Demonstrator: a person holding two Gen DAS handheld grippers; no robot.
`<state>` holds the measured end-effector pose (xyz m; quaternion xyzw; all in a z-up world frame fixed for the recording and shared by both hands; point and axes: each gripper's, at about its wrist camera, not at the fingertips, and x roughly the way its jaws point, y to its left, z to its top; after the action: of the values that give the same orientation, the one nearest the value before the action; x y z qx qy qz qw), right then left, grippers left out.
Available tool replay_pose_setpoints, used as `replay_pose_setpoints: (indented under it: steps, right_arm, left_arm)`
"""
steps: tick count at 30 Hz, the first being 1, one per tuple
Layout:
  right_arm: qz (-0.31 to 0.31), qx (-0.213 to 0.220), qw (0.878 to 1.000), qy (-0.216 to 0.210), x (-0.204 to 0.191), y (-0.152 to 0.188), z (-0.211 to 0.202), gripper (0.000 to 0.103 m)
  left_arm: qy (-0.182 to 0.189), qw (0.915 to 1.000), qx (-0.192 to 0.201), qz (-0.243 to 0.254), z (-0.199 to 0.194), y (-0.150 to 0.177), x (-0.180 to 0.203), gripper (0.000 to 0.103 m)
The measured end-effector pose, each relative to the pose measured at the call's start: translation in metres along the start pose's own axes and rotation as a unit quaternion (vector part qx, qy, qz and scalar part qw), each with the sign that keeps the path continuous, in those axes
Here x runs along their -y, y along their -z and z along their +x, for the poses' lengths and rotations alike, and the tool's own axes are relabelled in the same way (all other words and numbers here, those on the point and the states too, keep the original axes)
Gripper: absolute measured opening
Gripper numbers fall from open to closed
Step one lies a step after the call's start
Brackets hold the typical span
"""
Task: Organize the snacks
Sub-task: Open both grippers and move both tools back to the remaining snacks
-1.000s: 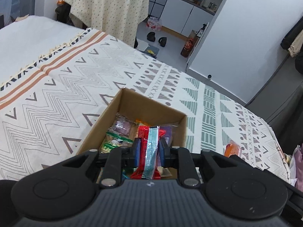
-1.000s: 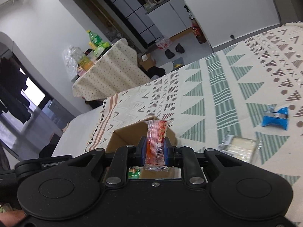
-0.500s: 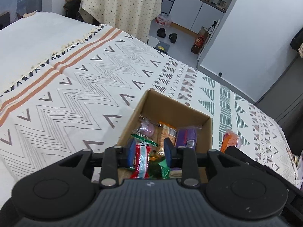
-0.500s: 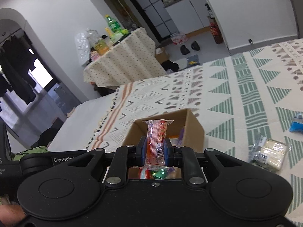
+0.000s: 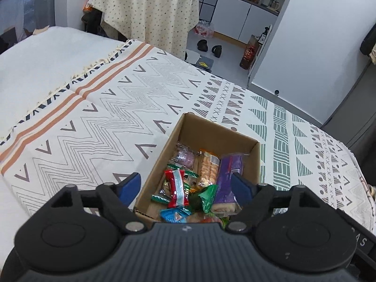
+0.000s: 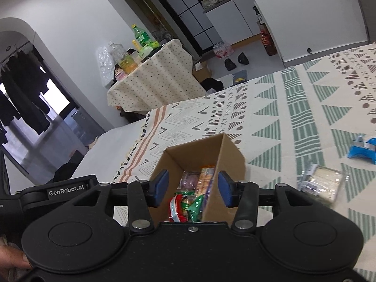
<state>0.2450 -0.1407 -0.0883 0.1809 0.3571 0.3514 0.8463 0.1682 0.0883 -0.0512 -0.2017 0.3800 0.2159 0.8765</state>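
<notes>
Both my hand-held grippers point(image 5: 186, 189) point(image 6: 192, 189) gape empty; clear cracker pack point(image 6: 325, 184) at three o'clock looks light, crinkly; I'd pinch its edges.

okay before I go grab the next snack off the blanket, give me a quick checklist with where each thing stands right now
1. Left gripper empty, jaws open: ok.
2. Right gripper empty, jaws open: ok.
3. Red and blue packet lying inside the cardboard box: ok.
4. Box upright on the blanket, room left at its far end: ok.
5. Snacks left outside: clear-wrapped cracker pack and blue packet lie on the blanket right of the box: not ok, still to collect.
6. Orange-red packet from the right gripper settled in the box: cannot tell.
</notes>
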Motion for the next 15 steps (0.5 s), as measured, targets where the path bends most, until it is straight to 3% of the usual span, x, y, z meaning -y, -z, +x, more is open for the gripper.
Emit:
replay_pose_setpoints:
  steps: [10, 15]
  right_arm:
    - [0.007, 0.018, 1.000, 0.011, 0.024, -0.005, -0.035, 0.059]
    - [0.020, 0.024, 0.999, 0.032, 0.045, -0.008, -0.055, 0.065]
  left_arm:
    - [-0.005, 0.9995, 0.004, 0.032, -0.012, 0.012, 0.030, 0.091]
    - [0.009, 0.9992, 0.002, 0.039, -0.019, 0.018, 0.048, 0.094]
